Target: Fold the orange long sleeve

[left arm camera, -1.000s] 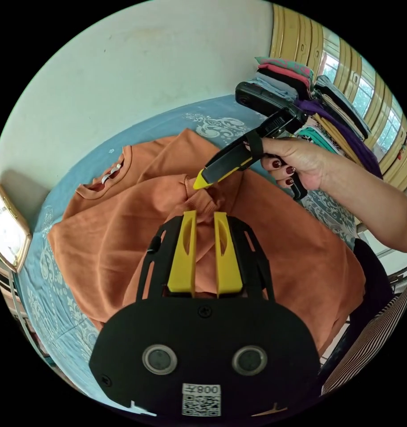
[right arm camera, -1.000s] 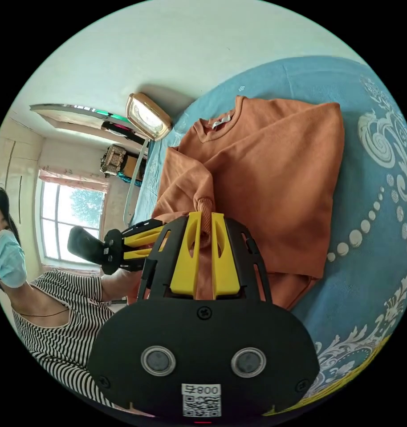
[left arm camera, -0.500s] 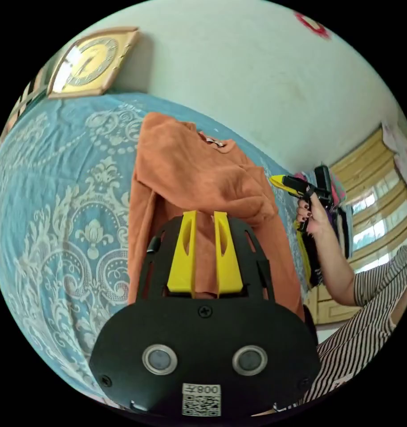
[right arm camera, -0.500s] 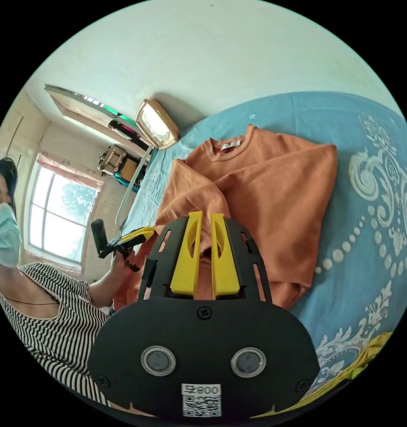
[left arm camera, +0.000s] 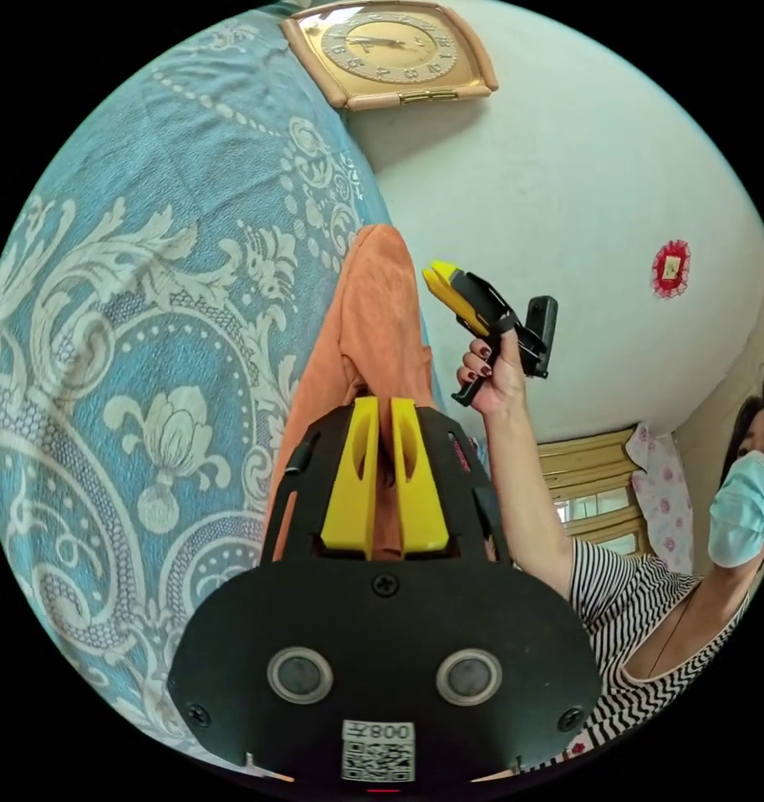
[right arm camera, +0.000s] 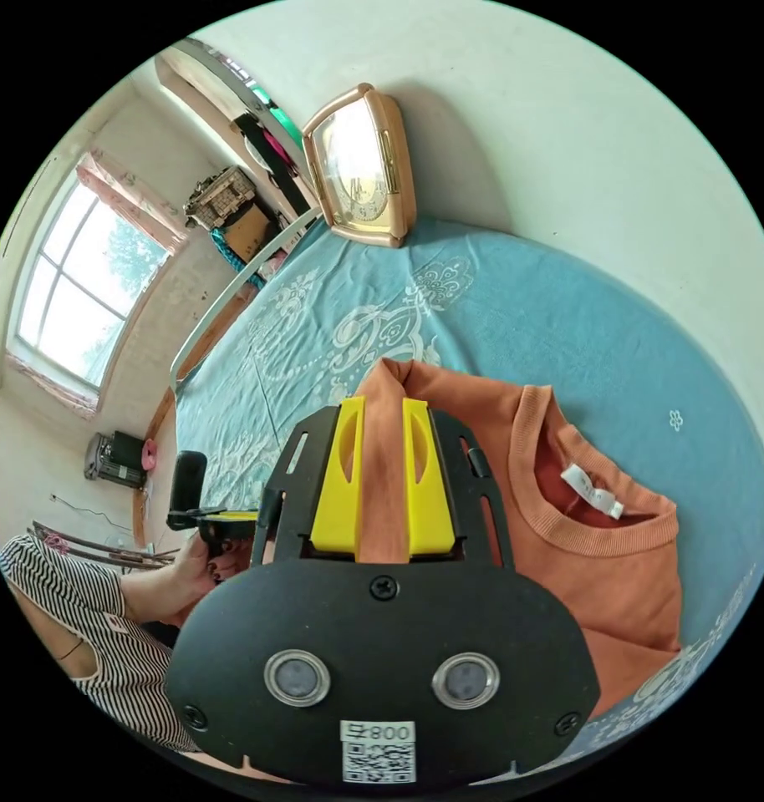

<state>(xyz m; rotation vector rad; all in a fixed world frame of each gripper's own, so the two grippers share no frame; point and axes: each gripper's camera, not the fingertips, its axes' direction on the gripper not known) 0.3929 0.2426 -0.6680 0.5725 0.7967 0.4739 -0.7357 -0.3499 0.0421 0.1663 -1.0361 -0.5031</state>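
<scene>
The orange long sleeve shirt (right arm camera: pixel 599 568) lies on the blue patterned bedsheet (right arm camera: pixel 499 317), collar and white label facing up. My right gripper (right arm camera: pixel 383 409) hovers open over the shirt's shoulder corner, and the orange cloth shows through the gap between its jaws. In the left gripper view a hand holds the right gripper (left arm camera: pixel 439 276) up in the air with nothing in it. My left gripper (left arm camera: pixel 384 409) sits low at the near edge of the shirt (left arm camera: pixel 374 326), its jaws close together with orange cloth pinched between them. It also appears as the left gripper (right arm camera: pixel 231 518) in a hand.
A gold-framed clock (left arm camera: pixel 390 46) leans against the pale wall at the head of the bed. The person in a striped top (left arm camera: pixel 633 601) stands beside the bed. Windows and stacked furniture (right arm camera: pixel 223 200) lie beyond the far bed edge.
The right gripper let go of the sleeve cuff, opened and rose toward the shoulder. The left gripper dropped low to the shirt's edge and its jaws closed on the cloth. Both cameras swung a lot.
</scene>
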